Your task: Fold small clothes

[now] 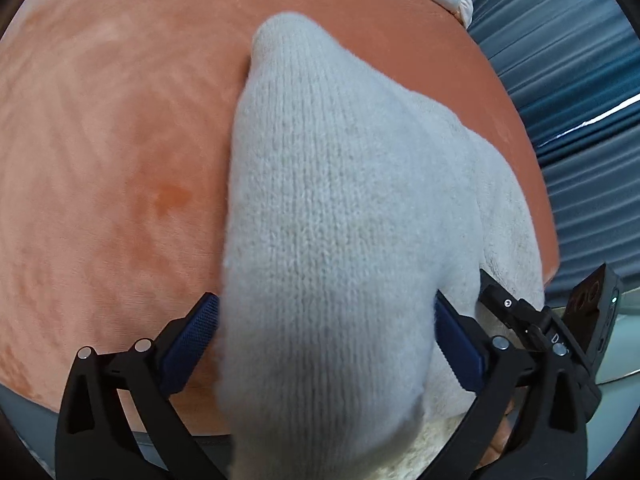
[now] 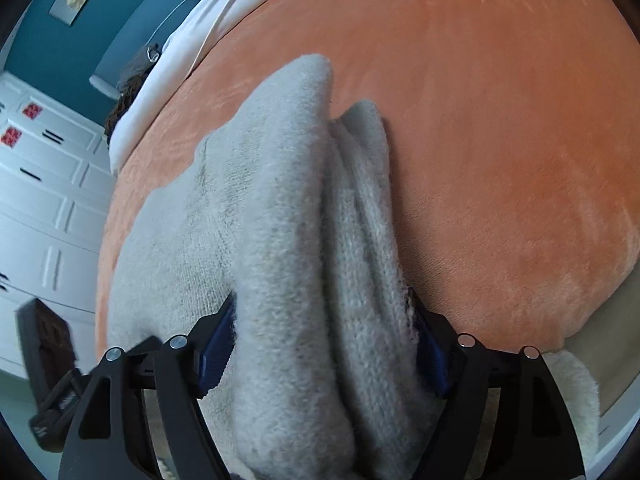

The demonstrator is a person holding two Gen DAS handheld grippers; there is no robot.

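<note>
A pale grey knitted garment (image 1: 332,208) lies on an orange plush blanket (image 1: 112,128). In the left wrist view a thick fold of it runs between my left gripper's (image 1: 326,344) blue pads, which press on both sides of it. In the right wrist view the same garment (image 2: 288,240) is bunched in folds between my right gripper's (image 2: 324,356) pads. Both grippers hold the near edge of the garment, side by side. The right gripper's body (image 1: 532,332) shows at the lower right of the left wrist view.
The orange blanket (image 2: 500,140) covers a bed. A white sheet (image 2: 192,40) runs along its far edge. White cabinets (image 2: 44,184) and a teal wall (image 2: 48,40) stand to the left, blue curtains (image 1: 580,100) to the right.
</note>
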